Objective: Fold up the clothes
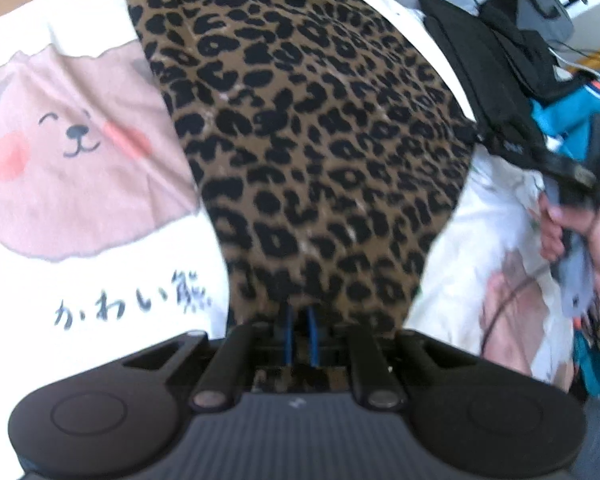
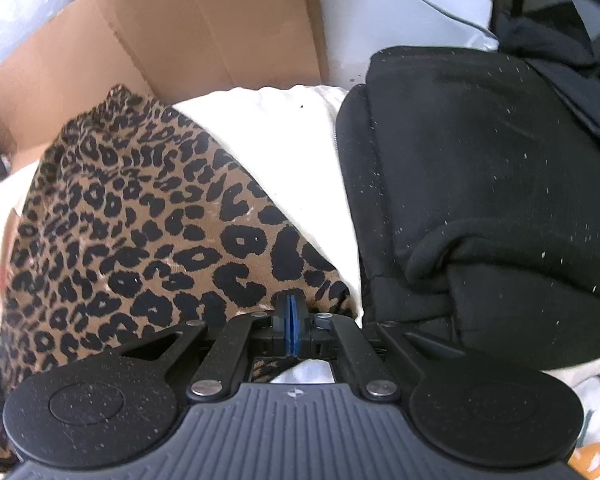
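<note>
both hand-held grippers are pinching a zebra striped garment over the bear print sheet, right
Not zebra stripes: the garment is leopard print, brown with black spots, as the left wrist view shows. The left hand-held gripper and right hand-held gripper do both pinch it, over the bear print sheet.

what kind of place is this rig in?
Probably a home room with a bed used for folding laundry: a white cloth printed with a pink cartoon bear as work surface, a folded black fleece garment beside the leopard-print garment, and a brown cardboard box behind.
</note>
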Demonstrator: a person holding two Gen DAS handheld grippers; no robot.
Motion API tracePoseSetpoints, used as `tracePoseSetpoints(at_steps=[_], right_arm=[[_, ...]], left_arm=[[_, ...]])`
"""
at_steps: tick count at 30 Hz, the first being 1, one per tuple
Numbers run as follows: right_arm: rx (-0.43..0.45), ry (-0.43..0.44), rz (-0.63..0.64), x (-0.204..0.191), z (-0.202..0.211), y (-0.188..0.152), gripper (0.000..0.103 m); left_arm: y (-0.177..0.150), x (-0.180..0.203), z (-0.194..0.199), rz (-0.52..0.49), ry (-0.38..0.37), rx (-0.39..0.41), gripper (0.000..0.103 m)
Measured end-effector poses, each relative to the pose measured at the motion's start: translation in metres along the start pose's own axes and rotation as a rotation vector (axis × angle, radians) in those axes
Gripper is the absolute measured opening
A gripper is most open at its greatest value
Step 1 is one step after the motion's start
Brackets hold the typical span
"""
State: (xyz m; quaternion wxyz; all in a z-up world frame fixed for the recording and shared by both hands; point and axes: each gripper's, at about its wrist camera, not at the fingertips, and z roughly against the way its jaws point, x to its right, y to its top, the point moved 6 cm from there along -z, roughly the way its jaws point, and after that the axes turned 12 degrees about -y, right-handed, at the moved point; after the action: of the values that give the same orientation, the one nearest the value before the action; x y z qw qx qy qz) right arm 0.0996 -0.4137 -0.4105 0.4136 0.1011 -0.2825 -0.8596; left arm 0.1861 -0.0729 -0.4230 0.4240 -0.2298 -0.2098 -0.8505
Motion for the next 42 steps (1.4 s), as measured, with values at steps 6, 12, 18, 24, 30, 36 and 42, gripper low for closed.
tracePoseSetpoints(at_steps=[6, 12, 18, 24, 30, 36, 42], right_arm=[[-0.009, -0.050, 0.030, -0.004, 0.004, 0.003, 0.006], [0.003, -0.063, 0.094, -0.008, 0.019, 0.004, 0.019], [0.035, 0.018, 0.080, -0.025, 0.043, 0.012, 0.028], [0.058, 0.140, 0.165, -0.071, 0.066, 0.004, 0.039], [0.044, 0.233, 0.252, -0.111, 0.083, -0.013, 0.040], [0.007, 0.312, 0.314, -0.138, 0.092, -0.033, 0.040], [-0.024, 0.389, 0.378, -0.160, 0.100, -0.051, 0.040]], left_arm=[[-0.018, -0.006, 0.029, 0.008, -0.002, 0.053, 0.011], [-0.036, -0.021, 0.038, 0.056, 0.004, 0.140, 0.012], [-0.047, -0.042, 0.041, 0.195, -0.055, 0.166, 0.023], [-0.053, -0.052, 0.037, 0.231, -0.059, 0.162, 0.024], [-0.059, -0.044, 0.020, 0.192, -0.075, 0.112, 0.024], [-0.062, -0.044, 0.005, 0.191, -0.063, 0.072, 0.024], [-0.047, -0.044, 0.012, 0.197, -0.063, 0.114, 0.023]])
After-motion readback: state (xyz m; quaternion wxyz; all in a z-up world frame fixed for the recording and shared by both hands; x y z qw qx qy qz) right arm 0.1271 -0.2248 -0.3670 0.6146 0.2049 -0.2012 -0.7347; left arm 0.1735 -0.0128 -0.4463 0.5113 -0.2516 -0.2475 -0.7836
